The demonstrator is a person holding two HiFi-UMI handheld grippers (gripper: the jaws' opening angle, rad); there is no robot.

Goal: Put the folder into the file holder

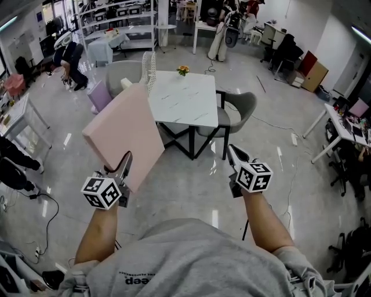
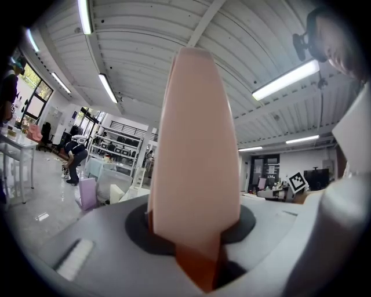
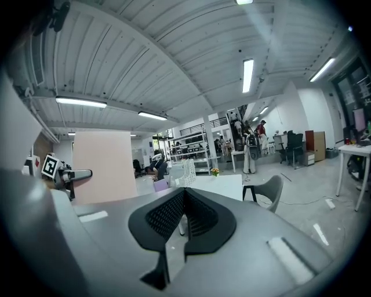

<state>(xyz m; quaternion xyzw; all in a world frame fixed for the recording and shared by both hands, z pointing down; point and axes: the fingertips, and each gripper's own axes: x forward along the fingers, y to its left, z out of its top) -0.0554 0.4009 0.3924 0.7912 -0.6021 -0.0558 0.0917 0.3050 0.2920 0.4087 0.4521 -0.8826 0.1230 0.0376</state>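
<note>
A person stands on a glossy office floor facing a white table (image 1: 186,100) at 12 o'clock, a gripper in each hand. The left gripper (image 1: 123,163) pinches the bottom edge of a pink folder (image 1: 124,137), its pads clamped on both faces. The folder rises from the jaws toward 11 o'clock in the head view, tilted, with its upper corner overlapping the table's left edge. In the left gripper view it fills the centre edge-on, standing up from between the pads toward the ceiling.

The right gripper (image 1: 232,153) holds nothing. Its black ribbed pads are pressed together at the tips, and it points at the gap between the table and a grey chair (image 1: 242,108) at 1 o'clock.

The white lattice file holder (image 1: 149,68) stands upright at the table's far left corner, at about 11 o'clock, well apart from the folder. A small pot of orange flowers (image 1: 183,70) sits at the table's far edge, at 12 o'clock. Beyond, at 10 o'clock, another person (image 1: 69,57) bends over near metal shelving (image 1: 116,17).
</note>
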